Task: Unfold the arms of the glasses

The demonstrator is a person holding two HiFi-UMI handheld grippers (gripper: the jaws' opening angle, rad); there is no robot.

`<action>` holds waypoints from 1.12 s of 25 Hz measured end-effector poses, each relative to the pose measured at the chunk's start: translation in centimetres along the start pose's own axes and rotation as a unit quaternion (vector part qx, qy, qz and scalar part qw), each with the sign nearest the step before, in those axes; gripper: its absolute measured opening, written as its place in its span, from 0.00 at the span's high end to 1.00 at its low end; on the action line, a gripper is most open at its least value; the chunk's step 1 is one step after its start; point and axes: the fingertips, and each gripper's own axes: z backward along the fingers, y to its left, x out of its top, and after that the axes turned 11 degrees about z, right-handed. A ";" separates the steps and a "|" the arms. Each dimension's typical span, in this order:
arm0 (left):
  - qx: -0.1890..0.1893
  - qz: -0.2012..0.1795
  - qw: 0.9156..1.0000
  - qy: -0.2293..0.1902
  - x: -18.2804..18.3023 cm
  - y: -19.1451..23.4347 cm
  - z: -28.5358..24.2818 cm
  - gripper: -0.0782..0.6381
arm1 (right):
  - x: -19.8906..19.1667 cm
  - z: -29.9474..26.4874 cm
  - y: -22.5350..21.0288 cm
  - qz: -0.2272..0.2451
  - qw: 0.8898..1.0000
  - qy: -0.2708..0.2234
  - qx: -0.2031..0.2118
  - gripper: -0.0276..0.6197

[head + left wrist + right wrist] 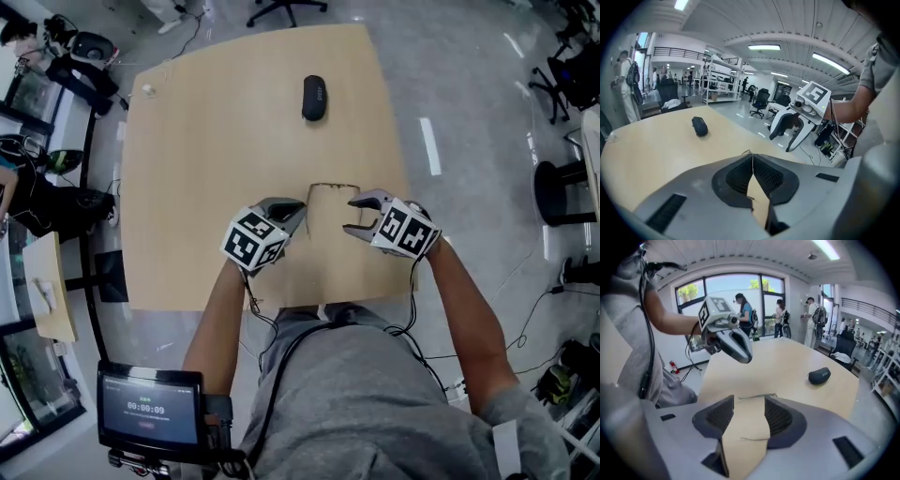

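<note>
Thin wire glasses [333, 187] lie low over the near part of the wooden table [216, 141], between my two grippers. The left gripper [296, 212] is shut on the frame's left side, and in the left gripper view a fine wire [752, 155] sits pinched where the jaws meet. My right gripper [350, 216] stands open at the glasses' right side. In the right gripper view a thin wire [754, 397] crosses the gap between the fingertips without being clamped. Each gripper shows in the other's view: the right gripper [787, 133] and the left gripper [736, 347].
A black glasses case [314, 97] lies at the far middle of the table, also seen as the case [699, 126] and the case [819, 375]. A small white object [147, 91] sits at the far left corner. Office chairs, shelves and people stand around the table.
</note>
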 end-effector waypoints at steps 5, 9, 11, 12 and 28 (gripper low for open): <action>0.035 -0.014 0.996 -0.080 3.5 -3.6 6.3 0.88 | 6.3 6.2 -0.4 -0.063 0.987 -0.124 -0.084 0.67; 0.063 -0.045 0.987 -0.141 5.4 -7.3 12.3 0.88 | 10.3 11.8 0.3 -0.099 0.961 -0.197 -0.164 0.92; 0.078 -0.060 0.980 -0.175 6.5 -7.8 14.5 0.88 | 11.8 13.7 -0.3 -0.116 0.946 -0.234 -0.193 0.95; 0.085 -0.067 0.975 -0.194 7.1 -7.9 15.6 0.88 | 12.5 14.6 -0.6 -0.125 0.937 -0.254 -0.204 0.95; 0.182 -0.164 0.865 -0.438 -0.4 -22.5 44.0 0.88 | 25.8 26.3 20.6 -0.074 0.858 -0.359 -0.361 0.95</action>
